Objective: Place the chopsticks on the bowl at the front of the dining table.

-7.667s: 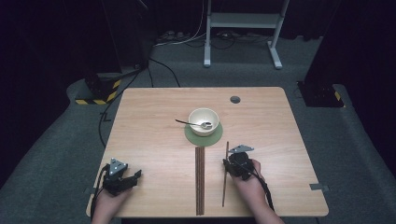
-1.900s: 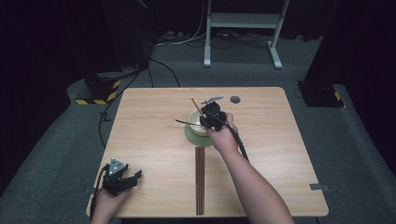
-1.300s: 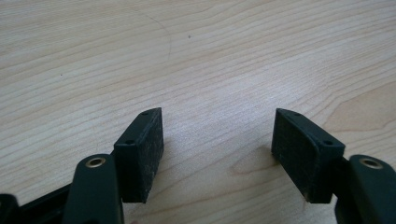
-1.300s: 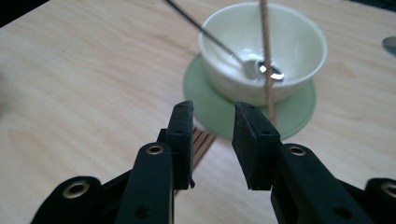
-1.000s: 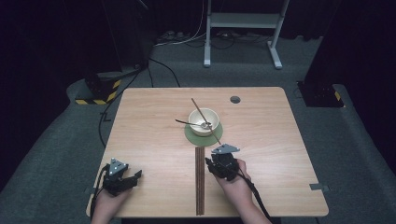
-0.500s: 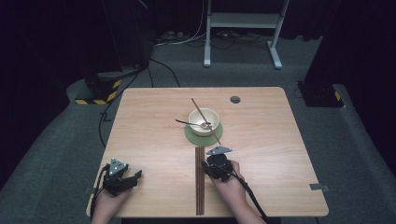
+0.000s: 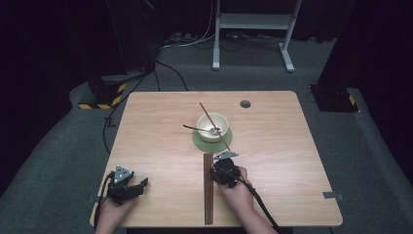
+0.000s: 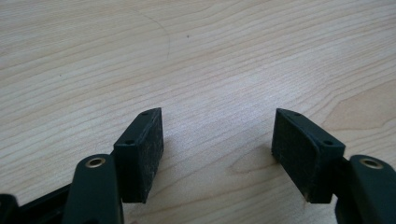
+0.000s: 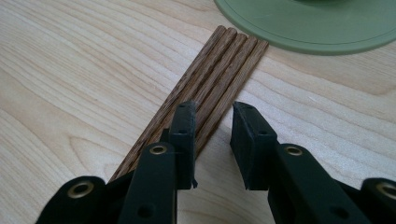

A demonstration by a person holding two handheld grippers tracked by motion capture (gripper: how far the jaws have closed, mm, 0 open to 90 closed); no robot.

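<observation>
we see a dark room, grey carpet (image 7: 370, 161), a white stand (image 7: 251, 22) and cables (image 7: 165, 73) behind the table (image 7: 160, 122).

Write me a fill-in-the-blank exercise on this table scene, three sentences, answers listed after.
1. The cream bowl stands on a round ____ mat.
2. The right gripper has its jaws at the row of wooden ____ lying on the table.
3. Between the jaws of the left gripper lies only bare ____.

Missing words: green; chopsticks; table

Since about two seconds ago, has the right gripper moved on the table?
Yes. The right gripper was over the bowl then; now it is back toward the person, its fingers low over the row of chopsticks in front of the green plate.
</observation>
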